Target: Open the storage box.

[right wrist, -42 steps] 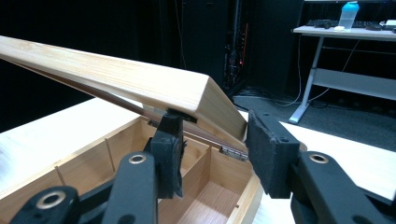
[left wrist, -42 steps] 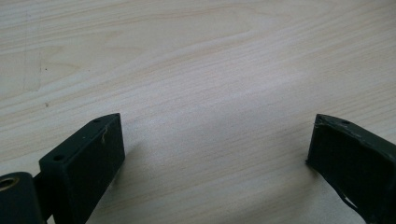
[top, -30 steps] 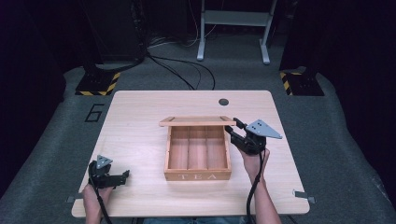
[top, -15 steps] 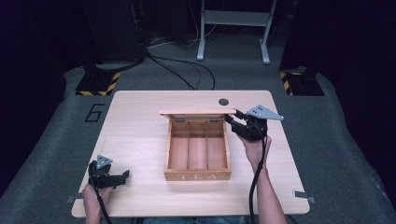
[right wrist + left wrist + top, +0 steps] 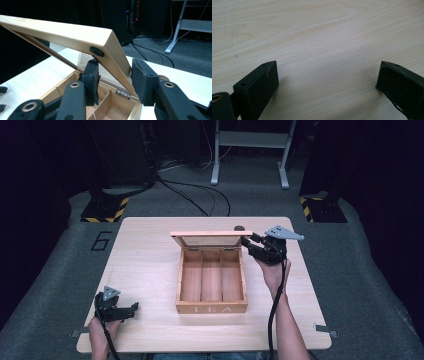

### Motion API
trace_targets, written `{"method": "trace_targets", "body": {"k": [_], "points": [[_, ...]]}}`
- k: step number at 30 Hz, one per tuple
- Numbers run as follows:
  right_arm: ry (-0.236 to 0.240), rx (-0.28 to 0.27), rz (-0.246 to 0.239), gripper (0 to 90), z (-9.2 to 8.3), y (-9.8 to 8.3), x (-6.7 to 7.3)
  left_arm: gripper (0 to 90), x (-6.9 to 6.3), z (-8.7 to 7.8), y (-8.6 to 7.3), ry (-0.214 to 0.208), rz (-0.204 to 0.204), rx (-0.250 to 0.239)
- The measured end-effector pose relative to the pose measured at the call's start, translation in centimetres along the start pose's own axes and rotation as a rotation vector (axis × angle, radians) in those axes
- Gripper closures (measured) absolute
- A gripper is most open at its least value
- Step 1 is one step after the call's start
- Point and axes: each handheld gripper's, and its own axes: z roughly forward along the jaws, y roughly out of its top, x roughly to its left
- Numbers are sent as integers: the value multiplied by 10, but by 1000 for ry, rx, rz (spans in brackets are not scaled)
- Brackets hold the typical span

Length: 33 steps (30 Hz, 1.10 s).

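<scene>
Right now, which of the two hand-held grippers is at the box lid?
The right hand-held gripper: its jaws straddle the raised lid edge. The left hand-held gripper rests apart.

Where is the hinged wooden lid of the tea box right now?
In the high view the hinged wooden lid stands raised at the far edge of the compartmented wooden tea box, mid-table, its right end between the jaws of the right gripper.

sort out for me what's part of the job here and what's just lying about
In the job: tea box; its lid, raised; right gripper, astride the lid's side edge.
Lying about: left gripper, open on the table; small dark disc.
</scene>
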Motion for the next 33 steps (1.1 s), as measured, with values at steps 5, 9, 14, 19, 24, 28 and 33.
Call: {"method": "trace_targets", "body": {"k": [5,9,14,19,24,28,33], "points": [[-2,-1,4,583,0,0,0,36,0,0,0,0,0,2],[-3,-4,5,583,0,-1,0,34,0,0,0,0,-1,-3],[-3,-4,5,584,0,-1,1,30,0,1,0,-1,-3,0],[-1,-5,0,584,0,-1,0,22,0,2,1,3,-7,-1],[0,-6,0,584,0,-1,0,19,0,3,2,3,-5,2],[0,-5,0,583,0,-2,0,14,0,3,3,2,-6,8],[-2,-8,-3,584,0,-1,0,15,0,3,3,3,-5,8]]}}
